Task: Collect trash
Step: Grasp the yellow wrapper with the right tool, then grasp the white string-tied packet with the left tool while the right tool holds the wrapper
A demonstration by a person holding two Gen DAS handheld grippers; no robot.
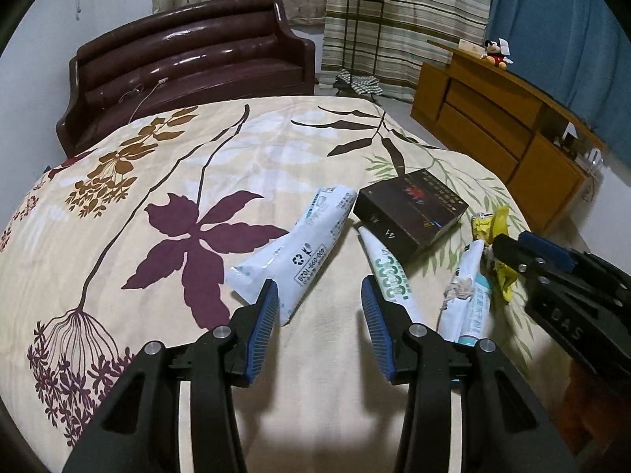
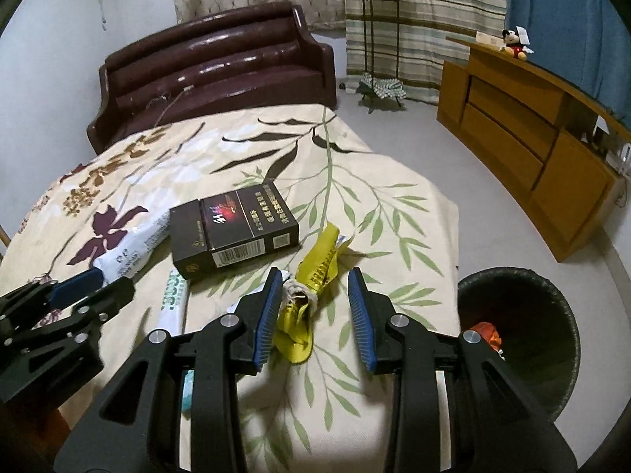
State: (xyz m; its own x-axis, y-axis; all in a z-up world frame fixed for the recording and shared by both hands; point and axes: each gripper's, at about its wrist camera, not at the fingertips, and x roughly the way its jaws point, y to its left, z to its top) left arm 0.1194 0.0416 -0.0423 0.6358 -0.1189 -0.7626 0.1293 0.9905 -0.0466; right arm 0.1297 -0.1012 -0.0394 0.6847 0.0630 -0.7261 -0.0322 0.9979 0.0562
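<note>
Trash lies on a floral bedspread (image 1: 118,181). My left gripper (image 1: 319,295) is open, its jaws either side of bare cloth between a white-blue pouch (image 1: 295,248) and a white tube (image 1: 388,272). A dark cigarette box (image 1: 410,207) lies beyond, with another white wrapper (image 1: 469,295) to the right. My right gripper (image 2: 315,289) is open, with a crumpled yellow wrapper (image 2: 315,276) between its jaws. The box (image 2: 232,232), the tube (image 2: 173,299) and the left gripper (image 2: 90,287) show in the right wrist view. The right gripper (image 1: 512,250) shows in the left wrist view by the yellow wrapper (image 1: 493,226).
A dark trash bin (image 2: 524,339) with orange trash inside stands on the floor beside the bed's right edge. A brown headboard (image 2: 221,67) is at the far end. A wooden cabinet (image 2: 532,138) runs along the right wall. A plant stand (image 2: 378,19) stands by the curtains.
</note>
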